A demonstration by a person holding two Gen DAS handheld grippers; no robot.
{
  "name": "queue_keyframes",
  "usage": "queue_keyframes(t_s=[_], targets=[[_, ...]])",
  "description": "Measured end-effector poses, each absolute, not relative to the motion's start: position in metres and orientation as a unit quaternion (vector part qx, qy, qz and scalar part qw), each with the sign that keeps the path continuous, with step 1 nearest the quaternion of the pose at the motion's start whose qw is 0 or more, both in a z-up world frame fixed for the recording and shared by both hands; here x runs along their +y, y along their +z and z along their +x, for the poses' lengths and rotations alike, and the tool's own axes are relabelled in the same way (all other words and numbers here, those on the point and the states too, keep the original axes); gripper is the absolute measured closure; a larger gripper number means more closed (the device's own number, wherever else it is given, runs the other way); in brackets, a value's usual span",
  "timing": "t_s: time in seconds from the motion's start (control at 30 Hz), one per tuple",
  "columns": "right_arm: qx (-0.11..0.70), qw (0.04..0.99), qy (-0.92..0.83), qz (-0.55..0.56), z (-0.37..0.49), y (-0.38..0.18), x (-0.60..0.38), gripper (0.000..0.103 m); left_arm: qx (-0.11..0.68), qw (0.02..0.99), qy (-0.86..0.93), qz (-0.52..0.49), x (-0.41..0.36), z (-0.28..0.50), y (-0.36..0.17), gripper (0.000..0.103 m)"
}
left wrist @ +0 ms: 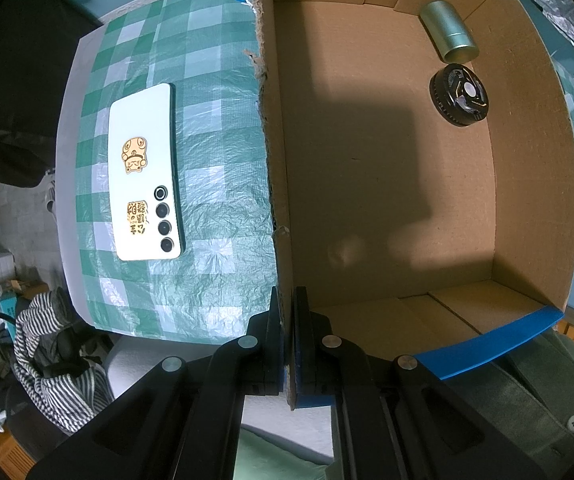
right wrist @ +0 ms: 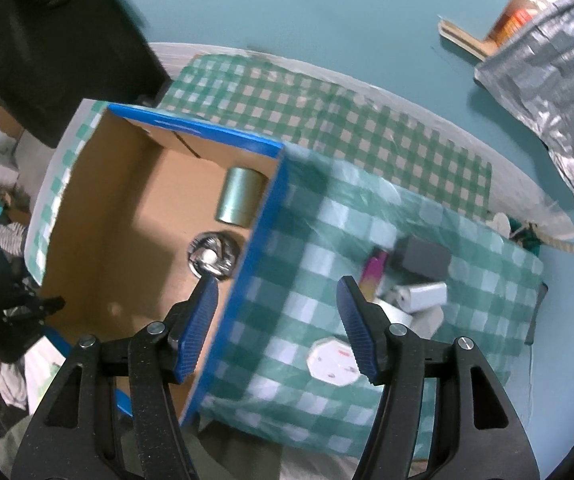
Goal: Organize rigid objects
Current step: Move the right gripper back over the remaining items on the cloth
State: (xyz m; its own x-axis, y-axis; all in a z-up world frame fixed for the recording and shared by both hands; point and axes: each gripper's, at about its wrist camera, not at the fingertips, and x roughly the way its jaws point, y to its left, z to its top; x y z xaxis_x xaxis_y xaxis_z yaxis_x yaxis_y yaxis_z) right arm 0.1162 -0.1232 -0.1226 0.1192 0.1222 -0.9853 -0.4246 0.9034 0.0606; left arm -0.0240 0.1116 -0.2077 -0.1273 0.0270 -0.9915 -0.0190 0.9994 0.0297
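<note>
A cardboard box [left wrist: 391, 184] with blue outer sides stands on the checked cloth. Inside lie a pale green metal tin [left wrist: 449, 30] and a black round gadget [left wrist: 459, 94]; both show in the right wrist view, the tin [right wrist: 239, 196] and the gadget [right wrist: 212, 257]. My left gripper [left wrist: 289, 312] is shut on the box's torn near wall. My right gripper [right wrist: 277, 296] is open and empty above the box's blue side wall [right wrist: 247, 276]. A white phone [left wrist: 147, 172] with stickers lies face down left of the box.
Right of the box lie a white octagonal plug [right wrist: 333, 362], white chargers [right wrist: 421, 296], a grey block [right wrist: 425, 258] and a pink item [right wrist: 375, 270]. A silver foil bag [right wrist: 551, 92] sits at the far right. A striped garment [left wrist: 51, 364] hangs beyond the table edge.
</note>
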Motion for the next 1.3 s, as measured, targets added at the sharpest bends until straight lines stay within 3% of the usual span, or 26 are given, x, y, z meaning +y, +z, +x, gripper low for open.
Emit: queue_keyframes(t_s=[0.17, 1.3], targets=[[0.647, 0.736, 0.163, -0.110, 0.113, -0.134, -0.152, 0.034, 0.751, 0.661, 0.017, 0.003, 0.112, -0.024, -0.208, 0.099], [0.755, 0.653, 0.054, -0.024, 0.090, -0.275, -0.226, 0.027, 0.750, 0.661, 0.014, 0.008, 0.113, -0.028, -0.206, 0.099]])
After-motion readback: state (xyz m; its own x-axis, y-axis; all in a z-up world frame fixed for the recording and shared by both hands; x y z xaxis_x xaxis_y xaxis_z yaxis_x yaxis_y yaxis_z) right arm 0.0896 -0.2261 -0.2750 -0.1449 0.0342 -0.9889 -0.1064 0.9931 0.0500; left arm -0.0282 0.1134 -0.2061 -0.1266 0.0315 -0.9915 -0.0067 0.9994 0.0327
